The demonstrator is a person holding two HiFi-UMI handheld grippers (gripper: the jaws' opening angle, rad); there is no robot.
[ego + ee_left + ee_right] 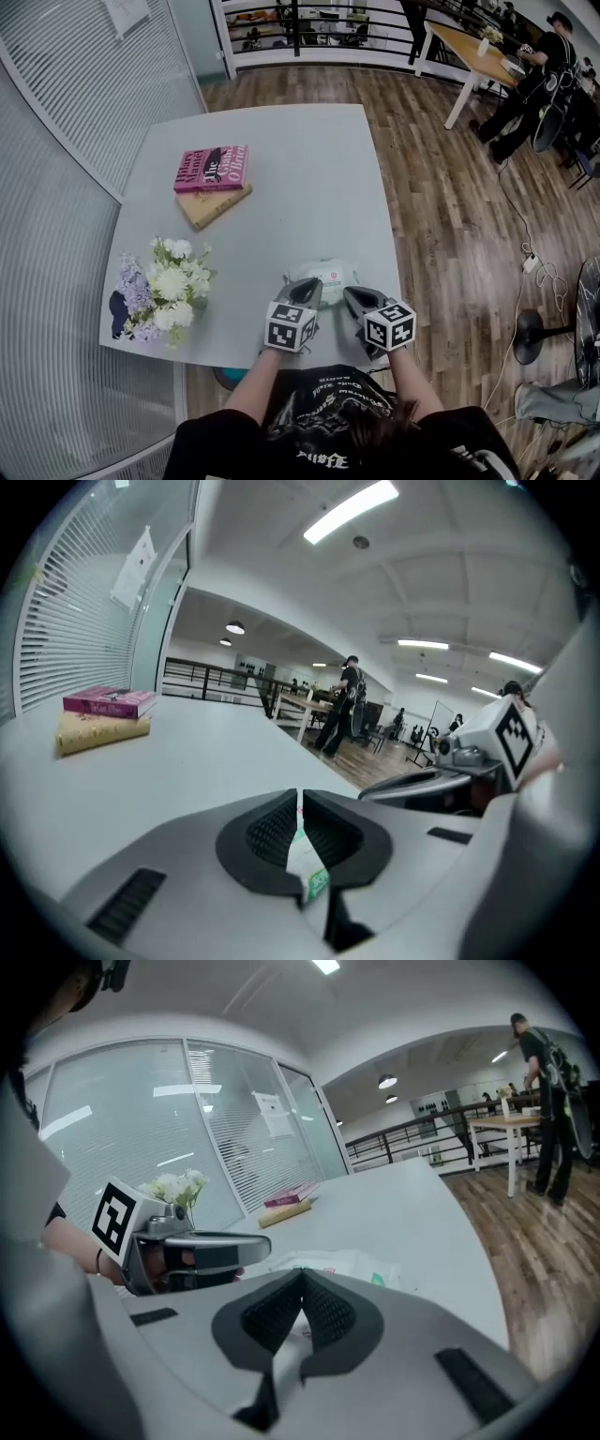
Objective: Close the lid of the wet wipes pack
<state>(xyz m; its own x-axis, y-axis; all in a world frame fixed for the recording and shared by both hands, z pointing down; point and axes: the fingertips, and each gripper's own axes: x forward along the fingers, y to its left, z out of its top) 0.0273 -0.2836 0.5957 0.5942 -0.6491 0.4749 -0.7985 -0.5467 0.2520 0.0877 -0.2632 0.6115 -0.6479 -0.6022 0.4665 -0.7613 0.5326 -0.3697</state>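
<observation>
The wet wipes pack point(326, 273), white with a green and red print, lies near the front edge of the grey table point(281, 159), just beyond both grippers. My left gripper point(307, 287) is shut on the pack's near edge; in the left gripper view point(299, 803) a strip of white and green film point(307, 864) is pinched between the pads. My right gripper point(352, 296) is shut too, and in its own view point(302, 1288) white film shows between the pads, with the rest of the pack point(347, 1264) beyond. The lid is hidden.
Two stacked books point(212, 176) lie at the table's far left. A bunch of white and purple flowers point(165, 287) stands at the front left. The table's right edge drops to a wood floor with a cable and a fan base point(538, 337). A person point(532, 77) works at a far desk.
</observation>
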